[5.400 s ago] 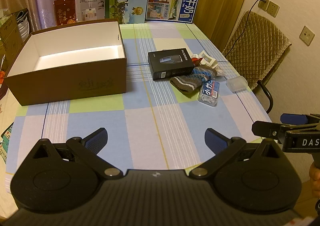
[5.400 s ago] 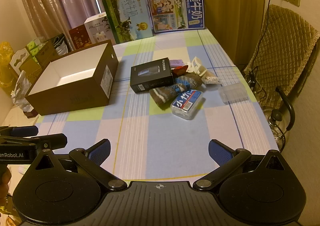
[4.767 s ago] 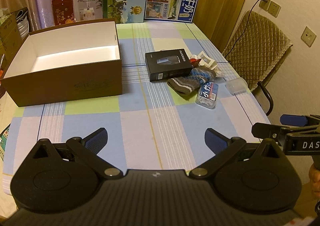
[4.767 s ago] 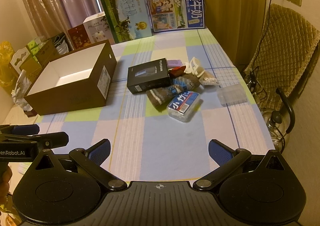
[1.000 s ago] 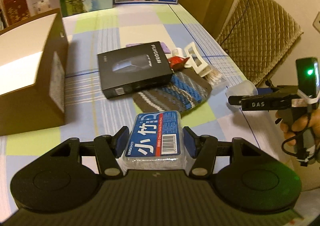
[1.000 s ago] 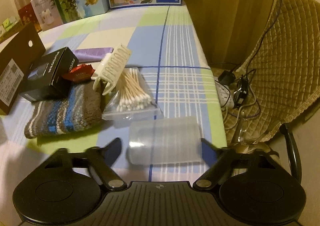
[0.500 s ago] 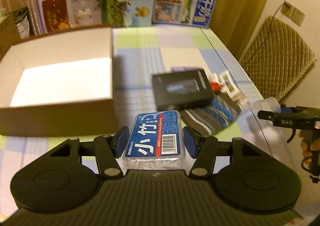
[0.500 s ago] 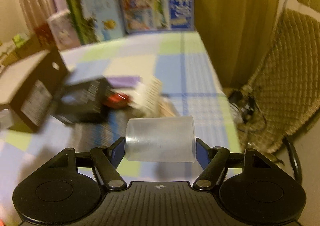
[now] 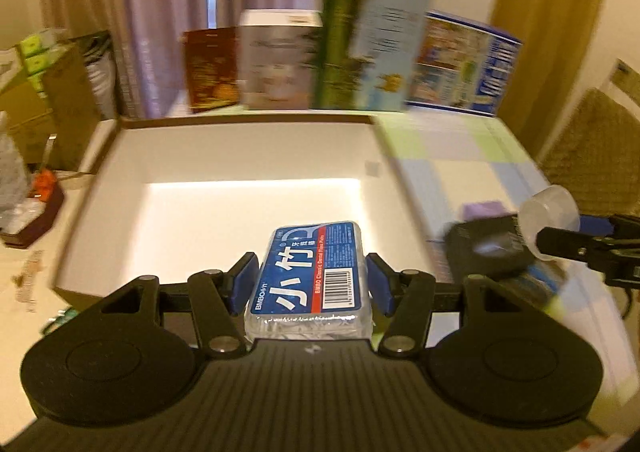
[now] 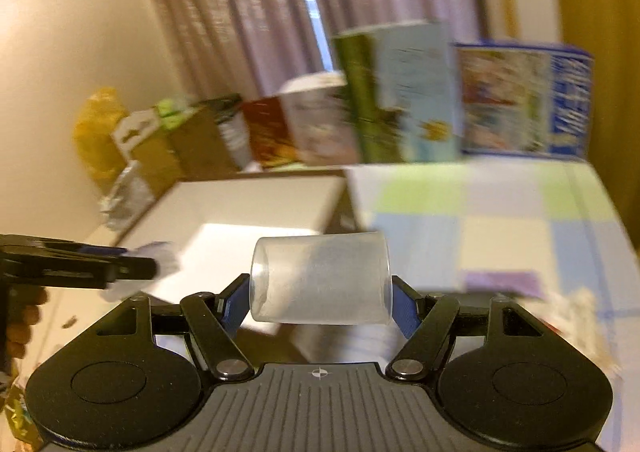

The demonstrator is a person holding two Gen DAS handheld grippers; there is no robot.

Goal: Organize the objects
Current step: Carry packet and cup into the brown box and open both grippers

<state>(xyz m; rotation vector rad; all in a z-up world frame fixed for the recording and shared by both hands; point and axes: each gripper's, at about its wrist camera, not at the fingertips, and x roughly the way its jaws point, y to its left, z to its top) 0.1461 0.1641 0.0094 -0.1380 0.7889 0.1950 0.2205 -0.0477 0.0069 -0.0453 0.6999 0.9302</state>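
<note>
My left gripper (image 9: 311, 284) is shut on a blue-labelled clear pack of dental floss picks (image 9: 310, 274) and holds it above the near edge of the open brown box (image 9: 224, 208) with its white inside. My right gripper (image 10: 320, 306) is shut on a frosted clear plastic case (image 10: 320, 278), held in the air to the right of the box (image 10: 240, 212). The case also shows in the left wrist view (image 9: 550, 212), and the left gripper shows at the left of the right wrist view (image 10: 136, 268).
A black carton (image 9: 486, 252), a purple item (image 9: 482, 209) and striped knitwear lie on the checked tablecloth (image 10: 500, 220) right of the box. Upright cartons (image 9: 368, 44) line the table's far edge. Cardboard and bags stand at the left (image 9: 44, 100).
Both grippers have lifted and swung left with their loads. The floss pack is now over the box's near edge, and the plastic case has come nearer the box.
</note>
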